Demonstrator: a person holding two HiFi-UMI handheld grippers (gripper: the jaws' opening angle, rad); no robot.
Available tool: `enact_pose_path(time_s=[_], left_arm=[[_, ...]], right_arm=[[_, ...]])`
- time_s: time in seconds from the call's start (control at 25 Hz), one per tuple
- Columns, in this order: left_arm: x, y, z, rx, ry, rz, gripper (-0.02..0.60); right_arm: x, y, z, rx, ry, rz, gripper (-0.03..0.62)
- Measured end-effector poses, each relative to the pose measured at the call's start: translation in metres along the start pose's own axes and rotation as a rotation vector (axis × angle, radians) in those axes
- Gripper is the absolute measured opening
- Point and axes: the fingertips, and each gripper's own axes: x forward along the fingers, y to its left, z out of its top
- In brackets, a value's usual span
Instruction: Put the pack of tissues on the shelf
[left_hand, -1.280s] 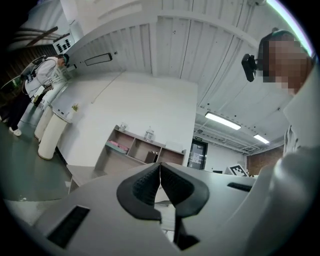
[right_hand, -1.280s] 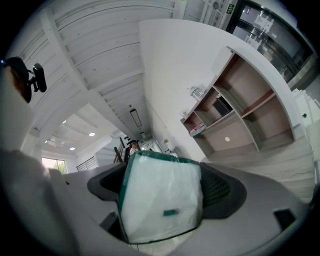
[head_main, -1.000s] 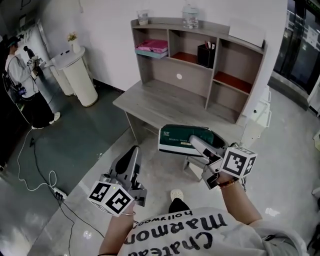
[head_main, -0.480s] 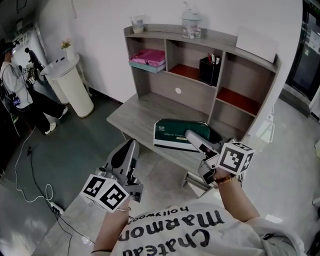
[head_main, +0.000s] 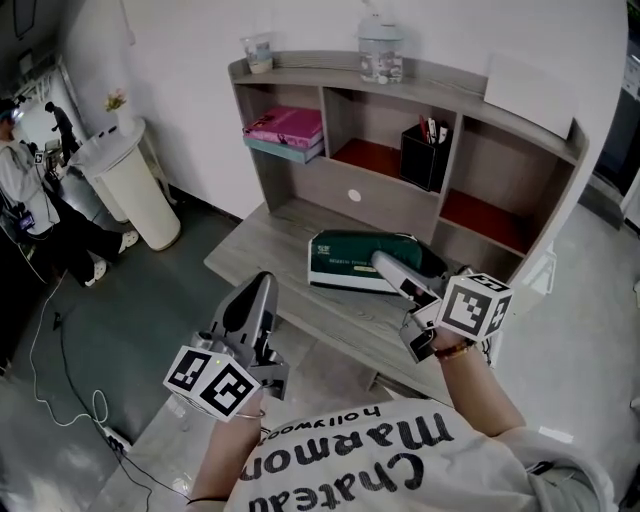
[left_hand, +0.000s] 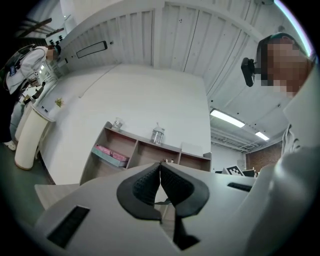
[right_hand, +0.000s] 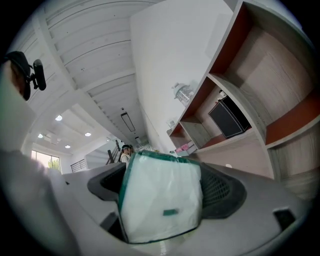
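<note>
One tissue pack (head_main: 348, 263), one shelf unit (head_main: 385, 200).

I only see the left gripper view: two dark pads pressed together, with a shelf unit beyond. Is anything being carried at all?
Observer: Yes. The right gripper is shut on a green and white pack of tissues.
Operator: Is it on the shelf yet?
Observer: No. In the head view it is over the desk top, in front of the shelf unit and outside every compartment.
Operator: Is there a free compartment for it?
Observer: The lower right one, with the red floor, shows nothing in it.
</note>
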Motion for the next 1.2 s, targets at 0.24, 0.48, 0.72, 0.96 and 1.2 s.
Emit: enact_pose_path(time_s=[0.24,0.48,0.72,0.96,1.2], left_arm=[[0.027,0.021,0.002,0.015,-0.017,0.003,0.017],[0.039,0.038,-0.023,-0.028,0.027,0.01,0.017],[0.051,0.045,-0.027,-0.024,0.048,-0.023,0.017],[0.084,0.072,-0.024,-0.003,0.079,-0.074,0.017],[0.13,0.116,-0.01,-0.021,0.111,-0.155,0.017]], right_arm=[[0.025,-0.02,0.016,-0.022,-0.023,0.001,0.463],[0.033,-0.039,0.012,-0.033,-0.027,-0.034,0.463],[0.038,-0.049,0.008,-0.016,-0.037,-0.056,0.463],[0.062,-0.067,0.019,-0.044,-0.077,-0.113,0.462],[0.093,-0.091,0.042,-0.076,-0.138,-0.232,0.462]])
